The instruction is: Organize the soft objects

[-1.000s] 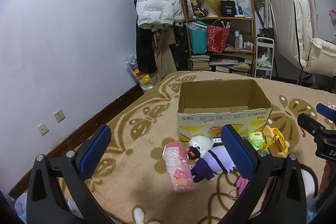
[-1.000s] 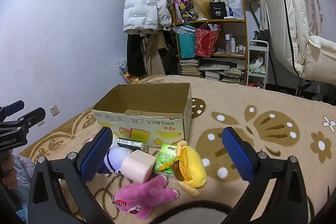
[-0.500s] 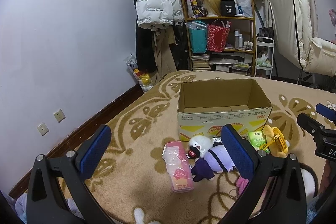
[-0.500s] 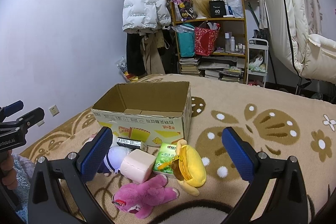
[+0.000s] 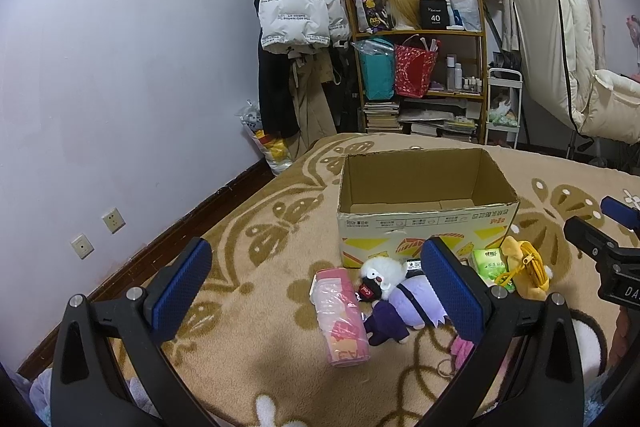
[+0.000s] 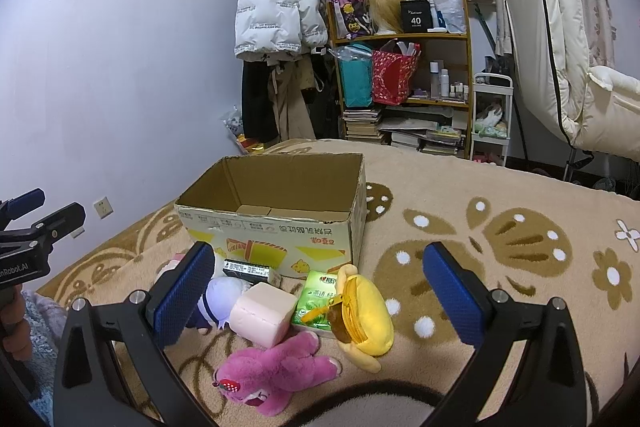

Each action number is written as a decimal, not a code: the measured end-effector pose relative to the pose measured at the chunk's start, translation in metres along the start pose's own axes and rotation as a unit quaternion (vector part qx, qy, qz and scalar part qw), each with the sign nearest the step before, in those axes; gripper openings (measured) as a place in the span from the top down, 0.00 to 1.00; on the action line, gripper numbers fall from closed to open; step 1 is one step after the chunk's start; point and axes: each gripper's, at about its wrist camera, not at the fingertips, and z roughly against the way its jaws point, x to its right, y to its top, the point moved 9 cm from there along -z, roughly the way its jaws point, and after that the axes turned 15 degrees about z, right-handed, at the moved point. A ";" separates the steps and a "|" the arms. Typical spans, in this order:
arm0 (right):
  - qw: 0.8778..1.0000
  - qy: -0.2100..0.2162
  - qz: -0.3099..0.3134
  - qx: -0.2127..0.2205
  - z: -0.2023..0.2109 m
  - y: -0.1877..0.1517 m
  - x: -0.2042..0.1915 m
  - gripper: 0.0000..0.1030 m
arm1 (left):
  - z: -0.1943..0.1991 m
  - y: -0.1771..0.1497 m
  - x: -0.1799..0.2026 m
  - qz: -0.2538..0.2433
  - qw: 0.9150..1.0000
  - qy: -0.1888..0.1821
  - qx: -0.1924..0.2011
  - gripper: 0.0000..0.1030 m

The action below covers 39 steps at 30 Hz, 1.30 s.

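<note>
An open cardboard box stands on the patterned blanket. In front of it lie a pink wrapped roll, a white and purple plush, a pale pink cube cushion, a green tissue pack, a yellow plush pouch and a magenta plush bear. My left gripper is open and empty above the roll. My right gripper is open and empty above the pile.
A shelf with bags and books, a hanging white jacket and a white chair stand at the back. The wall with sockets is on the left. The blanket stretches to the right.
</note>
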 end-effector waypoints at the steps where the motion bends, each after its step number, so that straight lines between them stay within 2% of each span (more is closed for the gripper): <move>1: 1.000 0.000 0.001 0.000 -0.001 -0.004 0.000 0.00 | 0.000 0.000 0.000 0.000 1.000 0.001 0.000 0.00; 31: 1.000 0.000 0.001 -0.004 -0.010 -0.012 -0.005 0.00 | -0.002 -0.003 0.000 -0.003 1.000 0.001 -0.004 0.00; 35: 1.000 -0.001 0.001 -0.004 -0.008 -0.010 -0.003 0.00 | -0.003 -0.006 0.000 -0.004 1.000 0.003 -0.017 0.00; 39: 1.000 -0.001 -0.001 -0.005 -0.009 -0.013 -0.004 0.00 | -0.013 -0.009 -0.003 -0.002 0.999 0.006 -0.049 0.00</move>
